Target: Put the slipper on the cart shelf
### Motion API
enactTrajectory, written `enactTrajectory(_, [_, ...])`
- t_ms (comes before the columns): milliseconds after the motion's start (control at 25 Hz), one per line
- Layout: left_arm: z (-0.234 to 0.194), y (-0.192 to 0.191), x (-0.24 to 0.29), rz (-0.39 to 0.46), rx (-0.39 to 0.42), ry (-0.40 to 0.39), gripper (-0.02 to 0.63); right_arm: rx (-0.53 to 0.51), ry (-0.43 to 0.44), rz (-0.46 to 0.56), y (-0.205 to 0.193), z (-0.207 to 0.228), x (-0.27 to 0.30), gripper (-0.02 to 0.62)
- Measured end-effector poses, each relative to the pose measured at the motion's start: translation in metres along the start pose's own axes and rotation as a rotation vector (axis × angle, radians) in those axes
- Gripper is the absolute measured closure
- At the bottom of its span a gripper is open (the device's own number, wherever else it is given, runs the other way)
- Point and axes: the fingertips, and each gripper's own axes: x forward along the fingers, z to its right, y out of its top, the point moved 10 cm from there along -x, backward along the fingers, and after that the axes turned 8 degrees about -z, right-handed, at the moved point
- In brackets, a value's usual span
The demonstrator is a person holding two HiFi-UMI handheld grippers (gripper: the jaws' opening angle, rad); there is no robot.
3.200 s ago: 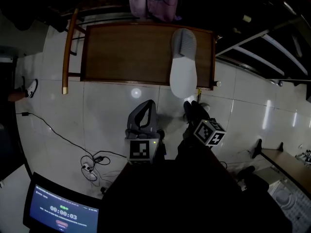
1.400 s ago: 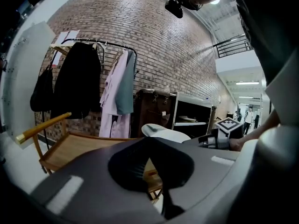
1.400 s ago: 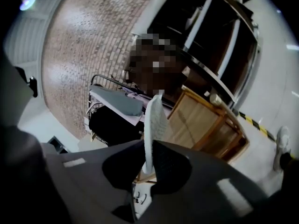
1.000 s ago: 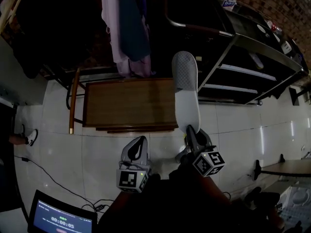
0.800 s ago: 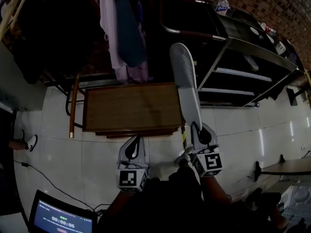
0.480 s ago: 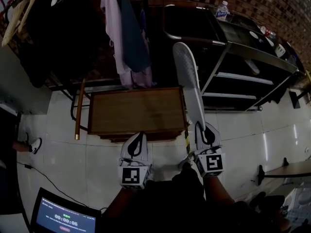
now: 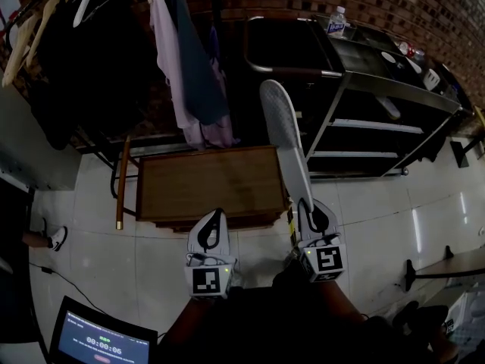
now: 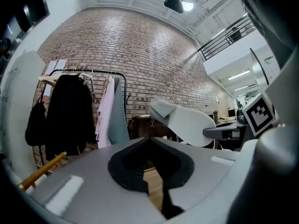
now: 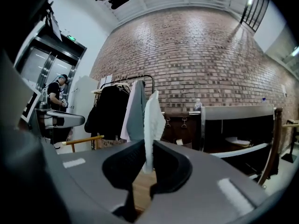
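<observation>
Pinching the slipper [image 7: 286,139] by one end, the right claw [image 7: 307,205] is holding it edge-on in the air, short of the dark cart [image 7: 394,101], whose shelves are hard to make out. The gripped end is sitting hidden between the nearly closed jaws. The left claw [image 7: 214,214] is hanging closed and empty near the wooden tabletop [image 7: 204,188].

Right gripper [image 7: 303,205] clamps slipper [image 7: 282,131] by its near end. The slipper is turned on edge and reaches up and away along the right edge of the platform [image 7: 204,188]. Its far end shows against the left end of the cart [image 7: 402,93].

Left gripper [image 7: 216,217], jaws together, hangs over floor [image 7: 98,256] just off platform's near edge.

Bottle [image 7: 336,21] stands at far left corner of cart top. Clothes [image 7: 182,59] hang beyond platform's far edge. Laptop [image 7: 98,341] sits bottom left.
</observation>
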Motion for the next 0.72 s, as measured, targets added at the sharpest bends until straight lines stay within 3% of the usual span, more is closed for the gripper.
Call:
enactTrajectory(520, [0.071, 0.015, 0.078, -0.044, -0.012, -0.02, 0.591, 0.077, -0.125, -0.11, -0.044, 0.119, -0.027, 0.563])
enactTrajectory(720, [0.123, 0.027, 0.128, -0.033, 0.033, -0.076, 0.591, 0.121, -0.174, -0.17, -0.064, 0.181, -0.035, 0.563])
